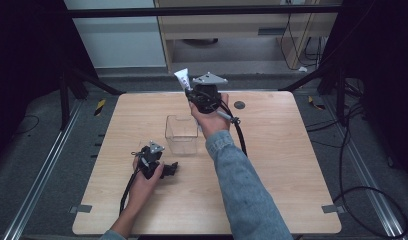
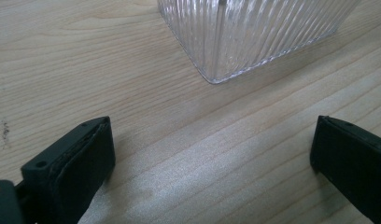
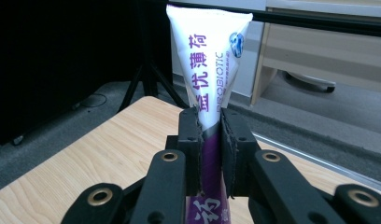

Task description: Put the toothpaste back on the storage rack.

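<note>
A white and purple tube [image 3: 208, 70] with printed lettering stands upright between the jaws of my right gripper [image 3: 210, 135], which is shut on it. In the high view the right gripper [image 1: 189, 92] is held in the air over the far middle of the table, the tube [image 1: 182, 78] pointing away and up. A clear ribbed plastic box [image 1: 181, 134] stands open-topped on the table just below that hand. My left gripper [image 1: 173, 169] rests low on the table near the box's front left, jaws open with nothing between them. A corner of the ribbed box [image 2: 254, 35] shows ahead of those jaws.
The wooden table [image 1: 272, 165] has a small dark round mark [image 1: 239, 105] at the far right of centre. Black tripod legs and cables stand on the grey floor around it. A pale cabinet is behind the far edge.
</note>
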The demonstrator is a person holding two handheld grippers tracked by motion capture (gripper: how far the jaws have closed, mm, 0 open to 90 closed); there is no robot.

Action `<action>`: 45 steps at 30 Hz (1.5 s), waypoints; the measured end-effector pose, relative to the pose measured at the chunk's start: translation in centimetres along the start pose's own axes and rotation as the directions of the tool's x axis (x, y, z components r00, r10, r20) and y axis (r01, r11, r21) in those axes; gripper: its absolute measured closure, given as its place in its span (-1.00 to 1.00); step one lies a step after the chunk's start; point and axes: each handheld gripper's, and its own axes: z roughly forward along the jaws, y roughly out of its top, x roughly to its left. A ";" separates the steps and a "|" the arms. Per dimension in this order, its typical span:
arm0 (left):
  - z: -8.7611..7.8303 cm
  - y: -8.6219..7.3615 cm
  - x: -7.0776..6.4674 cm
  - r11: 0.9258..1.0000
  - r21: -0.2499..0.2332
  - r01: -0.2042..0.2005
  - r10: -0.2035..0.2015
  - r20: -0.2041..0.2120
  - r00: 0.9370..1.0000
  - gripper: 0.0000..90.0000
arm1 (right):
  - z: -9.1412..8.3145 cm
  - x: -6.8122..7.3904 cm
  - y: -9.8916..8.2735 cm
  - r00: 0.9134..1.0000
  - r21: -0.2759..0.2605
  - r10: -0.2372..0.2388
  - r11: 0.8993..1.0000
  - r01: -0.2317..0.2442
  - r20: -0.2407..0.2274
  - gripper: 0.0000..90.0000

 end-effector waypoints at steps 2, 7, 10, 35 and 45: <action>0.0 0.0 0.0 1.000 0.000 -0.001 0.001 0.000 1.000 -1.00 | 0.4 0.4 0.1 1.000 -0.005 -0.004 1.000 0.004 -0.007 0.77; 0.0 0.0 0.0 1.000 0.000 -0.001 0.001 0.000 1.000 -1.00 | 1.1 0.9 0.0 1.000 -0.012 -0.003 1.000 0.003 -0.019 0.77; 0.0 0.0 0.0 1.000 0.000 -0.002 0.002 0.000 1.000 -1.00 | 1.6 1.2 -0.1 1.000 -0.009 0.000 1.000 0.000 -0.025 0.77; 0.1 0.1 0.1 1.000 0.001 -0.005 0.005 0.003 1.000 -1.00 | 3.4 2.0 -0.8 0.999 0.016 -0.002 1.000 0.003 -0.045 0.76; 0.1 0.1 0.1 1.000 -0.001 -0.004 0.004 0.004 1.000 -1.00 | 3.9 2.3 -1.2 0.999 0.017 -0.001 1.000 0.002 -0.054 0.76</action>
